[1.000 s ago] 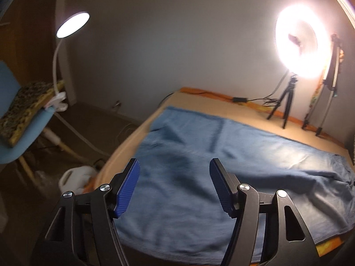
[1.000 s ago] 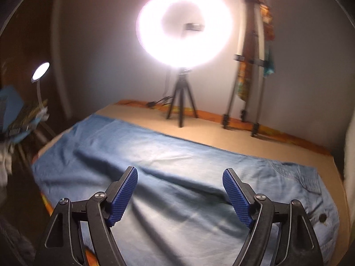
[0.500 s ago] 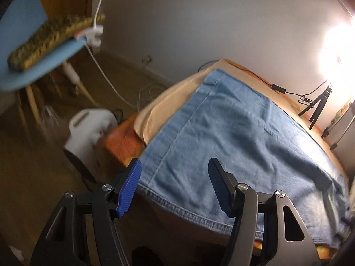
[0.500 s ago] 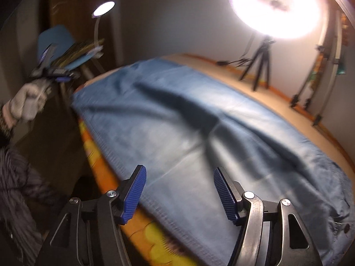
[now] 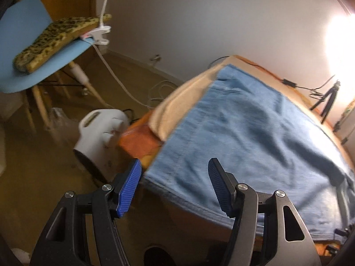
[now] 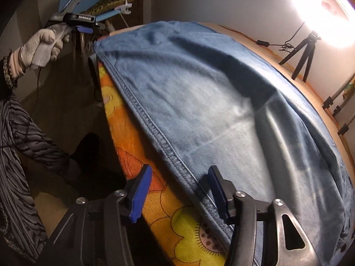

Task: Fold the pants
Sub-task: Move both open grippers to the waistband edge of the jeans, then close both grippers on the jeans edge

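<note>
- Right wrist view: the right gripper is hanging over the near seam of the pants, which are lying spread flat across the bed. Its jaws have just been closing and are standing at a middling gap, the seam passing between them but not yet pinched.
- Left wrist view: the left gripper is hovering at the near corner of the pants, its fingers at a moderate spread and holding nothing, with the hem between them.
- The step is probably seizing the near edge at two spots for the fold.
- To do it well, each lower finger should be sliding under the stitched edge, catching every denim layer and leaving the flowered sheet out.
- Both grips should be closing firmly before lifting, since thick denim is likely to slip.
</note>
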Available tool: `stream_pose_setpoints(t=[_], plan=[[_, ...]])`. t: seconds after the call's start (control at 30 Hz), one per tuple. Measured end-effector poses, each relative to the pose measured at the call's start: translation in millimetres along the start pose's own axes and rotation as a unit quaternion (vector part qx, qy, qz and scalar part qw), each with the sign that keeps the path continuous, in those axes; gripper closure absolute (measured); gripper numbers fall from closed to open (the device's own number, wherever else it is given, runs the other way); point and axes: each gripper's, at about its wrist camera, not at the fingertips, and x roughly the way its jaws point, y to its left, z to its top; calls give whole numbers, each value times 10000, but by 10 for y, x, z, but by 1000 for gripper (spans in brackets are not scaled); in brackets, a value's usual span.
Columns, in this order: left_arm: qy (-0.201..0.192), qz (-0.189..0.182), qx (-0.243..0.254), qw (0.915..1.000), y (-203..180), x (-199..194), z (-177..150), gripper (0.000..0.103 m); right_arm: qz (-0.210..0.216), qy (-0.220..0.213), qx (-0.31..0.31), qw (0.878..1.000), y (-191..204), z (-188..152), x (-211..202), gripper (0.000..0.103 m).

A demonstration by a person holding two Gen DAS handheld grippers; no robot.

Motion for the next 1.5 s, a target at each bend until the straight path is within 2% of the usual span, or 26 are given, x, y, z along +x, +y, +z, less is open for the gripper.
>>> stream_pose_setpoints(t=[0.27, 0.43, 0.63, 0.7, 0.73, 0.77, 0.83, 0.93, 0.97, 1.13, 1.4, 1.5], plan=[[389, -355, -847, 9950, 310, 150, -91, 41, -55, -26, 52, 10000, -2, 27, 3, 71], [605, -501, -1298, 9884, 418, 280, -120, 41, -121, -20, 50, 9999, 7, 44, 11, 75], [734, -696, -1491, 9836, 393, 359, -155, 41, -244, -35, -72, 9997, 69, 72, 15, 79], [766, -625, -1467, 9842, 377, 391, -176, 42, -251, -40, -68, 9997, 65, 73, 14, 79], [775, -591, -1462, 9844, 369, 398, -185, 46, -256, -44, -58, 9996, 65, 74, 11, 79], [789, -601, -1475, 9841, 368, 409, -191, 57, -263, -44, -57, 9996, 64, 73, 12, 79], [812, -634, -1534, 9828, 381, 418, -192, 65, -283, -43, -65, 9996, 69, 68, 14, 79], [739, -603, -1430, 9851, 353, 374, -158, 82, -316, -40, -75, 9995, 85, 71, 17, 79], [663, -606, -1356, 9867, 329, 333, -139, 85, -322, -36, -67, 9995, 87, 75, 19, 79], [358, -675, -1091, 9911, 207, 177, -67, 88, -456, -150, -55, 9988, 95, 107, -28, 85], [21, -813, -942, 9922, 59, 13, 99, 89, -889, -389, 81, 9952, 9, 198, -131, 99], [-137, -948, -950, 9909, -40, -62, 226, 89, -993, -571, 246, 9931, -69, 256, -218, 101]])
